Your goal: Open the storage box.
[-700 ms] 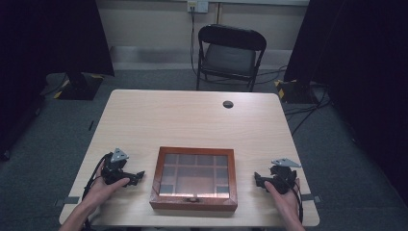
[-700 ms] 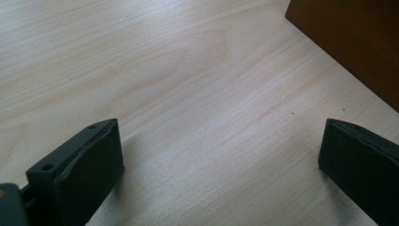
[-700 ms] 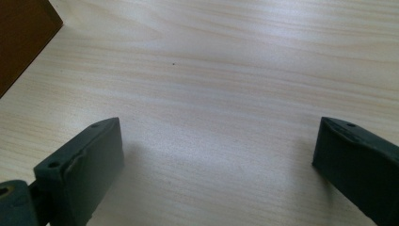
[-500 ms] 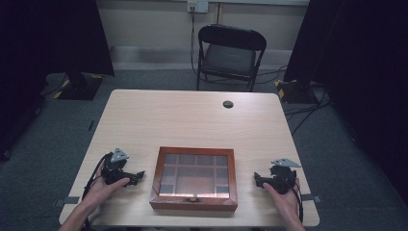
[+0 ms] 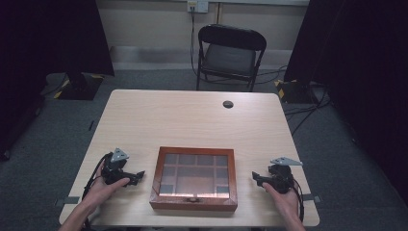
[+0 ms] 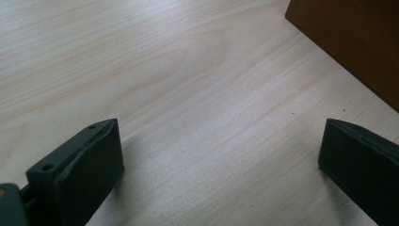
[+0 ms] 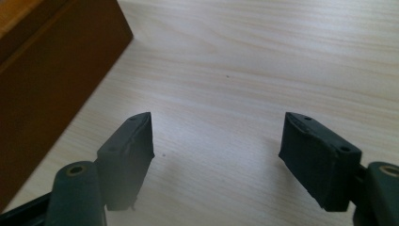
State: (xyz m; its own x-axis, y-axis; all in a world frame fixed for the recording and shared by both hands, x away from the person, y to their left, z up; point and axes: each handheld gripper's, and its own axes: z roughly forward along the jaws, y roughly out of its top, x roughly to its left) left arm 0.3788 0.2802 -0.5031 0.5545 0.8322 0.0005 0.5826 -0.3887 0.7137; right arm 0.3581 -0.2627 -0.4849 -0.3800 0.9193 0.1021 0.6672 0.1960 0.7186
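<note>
One wooden box (image 5: pixel 194 179) sits on the table (image 5: pixel 192 120), at the near edge and about midway between its left and right sides. It is a flat, reddish-brown case with a glass lid, and through the glass a grid of compartments shows; the high view is too coarse to count them with certainty or to tell what they hold. The lid is down. The box is slightly wider than it is deep, so its long axis runs left to right across the table, parallel to the near edge. A small metal clasp (image 5: pixel 193 198) sits at the middle of its front wall, facing the person.

There are two grippers, one in each hand. The left gripper (image 5: pixel 137 175) rests on the table to the left of the box, near it but apart, pointing toward it. In the left gripper view its jaws stand wide apart over bare wood, with a corner of the box at upper right. The right gripper (image 5: pixel 255 177) rests to the right of the box, also apart, pointing back at it, jaws likewise spread and holding nothing.

One small dark round disc (image 5: pixel 228 104) lies near the far edge. One black folding chair (image 5: pixel 230 54) stands beyond the table.
</note>
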